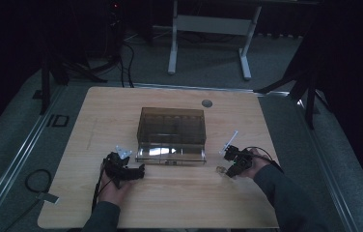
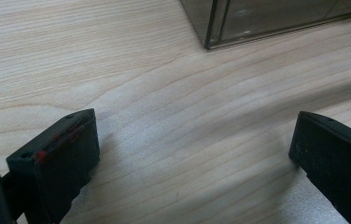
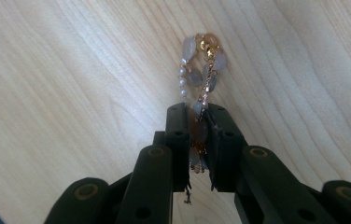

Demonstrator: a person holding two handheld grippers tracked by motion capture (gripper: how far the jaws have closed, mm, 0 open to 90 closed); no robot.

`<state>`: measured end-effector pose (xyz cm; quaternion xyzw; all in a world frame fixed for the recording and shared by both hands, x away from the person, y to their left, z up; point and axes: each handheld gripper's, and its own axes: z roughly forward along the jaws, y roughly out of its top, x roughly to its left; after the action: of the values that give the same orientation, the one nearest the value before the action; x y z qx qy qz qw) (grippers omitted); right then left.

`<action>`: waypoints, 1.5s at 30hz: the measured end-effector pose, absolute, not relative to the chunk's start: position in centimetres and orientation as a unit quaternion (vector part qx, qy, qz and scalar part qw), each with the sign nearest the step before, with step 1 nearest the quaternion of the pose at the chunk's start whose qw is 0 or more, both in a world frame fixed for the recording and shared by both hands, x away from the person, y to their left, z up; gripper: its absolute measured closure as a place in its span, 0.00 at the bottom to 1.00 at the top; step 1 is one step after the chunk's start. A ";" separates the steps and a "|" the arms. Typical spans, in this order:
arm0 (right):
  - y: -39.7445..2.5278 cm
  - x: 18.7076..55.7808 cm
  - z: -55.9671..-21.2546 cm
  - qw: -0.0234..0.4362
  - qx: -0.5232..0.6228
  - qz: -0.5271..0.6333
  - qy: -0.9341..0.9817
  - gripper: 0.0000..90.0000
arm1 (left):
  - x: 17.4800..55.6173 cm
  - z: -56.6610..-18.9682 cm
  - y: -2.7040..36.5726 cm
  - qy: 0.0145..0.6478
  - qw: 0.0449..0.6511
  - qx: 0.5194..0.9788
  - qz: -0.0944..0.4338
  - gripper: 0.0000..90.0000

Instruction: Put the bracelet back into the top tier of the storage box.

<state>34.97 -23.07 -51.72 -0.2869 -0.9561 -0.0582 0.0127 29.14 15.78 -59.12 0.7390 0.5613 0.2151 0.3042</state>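
A smoky clear plastic box (image 1: 171,126) stands in the middle of the wooden table (image 1: 170,203), its shallow drawer (image 1: 171,154) pulled out toward me; one corner of it (image 2: 220,28) appears in the left gripper view. My right gripper (image 3: 197,114) is shut on a beaded bracelet (image 3: 200,70) with pale grey stones and a gold clasp, which hangs out past the jaws. In the high view that gripper (image 1: 229,169) sits right of the drawer with the bracelet (image 1: 221,169) at its tip. My left gripper (image 1: 141,170) rests left of the drawer, open, with bare wood between its jaws (image 2: 197,154).
A round grommet (image 1: 207,103) sits near the table's far edge. Behind the table stand a white desk frame (image 1: 208,29) and dark tripod legs (image 1: 305,92). A cable (image 1: 37,181) lies on the floor at the left.
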 end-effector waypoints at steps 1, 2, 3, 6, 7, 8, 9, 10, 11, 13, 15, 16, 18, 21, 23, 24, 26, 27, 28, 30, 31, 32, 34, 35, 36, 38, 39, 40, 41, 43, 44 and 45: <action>-23.0 35.0 -51.6 0.017 -0.282 -0.054 -0.958 0.89 | 29.1 -59.1 15.8 0.561 0.304 0.739 0.215 0.02; -23.0 35.0 -51.5 0.017 -0.281 -0.053 -0.958 0.89 | 29.1 -59.1 15.8 0.561 0.304 0.739 0.215 0.02; -22.9 35.0 -51.4 0.016 -0.277 -0.051 -0.959 0.89 | 29.1 -59.1 15.8 0.561 0.305 0.739 0.215 0.02; -22.9 35.1 -50.9 0.015 -0.275 -0.051 -0.960 0.89 | 29.1 -59.1 15.8 0.561 0.304 0.739 0.215 0.02; -22.9 35.1 -50.7 0.014 -0.274 -0.052 -0.960 0.89 | 29.1 -59.1 15.8 0.561 0.304 0.739 0.215 0.02; -22.9 35.2 -50.6 0.013 -0.275 -0.052 -0.960 0.89 | 29.1 -59.1 15.8 0.561 0.304 0.739 0.215 0.02; -22.8 35.2 -50.4 0.013 -0.273 -0.051 -0.961 0.89 | 29.1 -59.1 15.8 0.561 0.304 0.739 0.215 0.02; -22.8 35.2 -50.3 0.011 -0.271 -0.050 -0.961 0.89 | 29.1 -59.1 15.8 0.561 0.304 0.739 0.215 0.02; -22.8 35.2 -50.1 0.013 -0.272 -0.050 -0.961 0.89 | 29.1 -59.1 15.8 0.561 0.304 0.739 0.215 0.02; -22.8 35.2 -50.0 0.012 -0.269 -0.048 -0.962 0.89 | 29.1 -59.1 15.8 0.561 0.304 0.739 0.215 0.02; -22.8 35.3 -49.6 0.011 -0.267 -0.045 -0.963 0.89 | 29.1 -59.1 15.8 0.561 0.304 0.739 0.215 0.02; -22.7 35.3 -49.4 0.012 -0.267 -0.045 -0.963 0.89 | 29.1 -59.1 15.8 0.561 0.304 0.739 0.215 0.02; -22.6 35.3 -49.1 0.010 -0.265 -0.045 -0.963 0.89 | 29.1 -59.1 15.8 0.561 0.304 0.739 0.215 0.02; -22.5 35.4 -48.7 0.008 -0.261 -0.045 -0.964 0.89 | 29.1 -59.1 15.8 0.561 0.304 0.739 0.215 0.02; -22.3 35.5 -48.4 0.006 -0.257 -0.046 -0.965 0.89 | 29.1 -59.1 15.8 0.561 0.304 0.739 0.215 0.02; -22.2 35.5 -48.2 0.006 -0.257 -0.045 -0.965 0.89 | 29.1 -59.1 15.8 0.561 0.304 0.739 0.215 0.02; -22.1 35.5 -48.0 0.006 -0.255 -0.045 -0.966 0.89 | 29.1 -59.1 15.8 0.561 0.304 0.739 0.215 0.02; -22.0 35.5 -47.9 0.005 -0.252 -0.046 -0.967 0.89 | 29.1 -59.1 15.8 0.561 0.304 0.739 0.215 0.02; -22.0 35.5 -47.8 0.006 -0.250 -0.044 -0.967 0.89 | 29.1 -59.1 15.8 0.561 0.304 0.739 0.215 0.02; -21.8 35.5 -47.6 0.006 -0.249 -0.045 -0.967 0.89 | 29.2 -59.1 15.8 0.561 0.304 0.740 0.216 0.02; -21.8 35.6 -47.5 0.006 -0.246 -0.045 -0.968 0.89 | 29.1 -59.1 15.8 0.561 0.304 0.739 0.216 0.02; -21.7 35.6 -47.4 0.006 -0.244 -0.045 -0.969 0.89 | 29.1 -59.1 15.8 0.561 0.304 0.739 0.216 0.02; -21.6 35.5 -47.2 0.007 -0.242 -0.045 -0.969 0.89 | 29.2 -59.1 15.8 0.561 0.305 0.739 0.216 0.02; -21.6 35.5 -47.1 0.007 -0.242 -0.046 -0.969 0.89 | 29.2 -59.1 15.8 0.561 0.305 0.738 0.216 0.02; -21.5 35.5 -47.0 0.007 -0.241 -0.044 -0.970 0.89 | 29.2 -59.1 15.8 0.561 0.305 0.738 0.216 0.02; -21.4 35.6 -46.8 0.006 -0.237 -0.046 -0.970 0.89 | 29.2 -59.1 15.8 0.561 0.305 0.738 0.216 0.02; -21.3 35.6 -46.7 0.006 -0.236 -0.047 -0.970 0.89 | 29.2 -59.1 15.8 0.561 0.305 0.739 0.216 0.02; -21.3 35.6 -46.6 0.005 -0.236 -0.048 -0.971 0.89 | 29.2 -59.1 15.8 0.561 0.305 0.739 0.216 0.02; -21.2 35.6 -46.4 0.004 -0.235 -0.048 -0.971 0.89 | 29.2 -59.1 15.8 0.561 0.305 0.739 0.216 0.02; -21.1 35.6 -46.2 0.002 -0.232 -0.050 -0.972 0.89 | 29.2 -59.1 15.8 0.561 0.305 0.739 0.216 0.02; -21.1 35.6 -46.1 0.002 -0.231 -0.050 -0.972 0.89 | 29.2 -59.1 15.8 0.561 0.305 0.739 0.216 0.02; -21.1 35.6 -45.9 0.001 -0.229 -0.051 -0.972 0.89 | 29.2 -59.1 15.8 0.561 0.305 0.739 0.216 0.02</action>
<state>35.61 -21.07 -45.93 -0.2295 -0.9720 -0.0508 0.0011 29.15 15.78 -59.13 0.7387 0.5612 0.2160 0.3047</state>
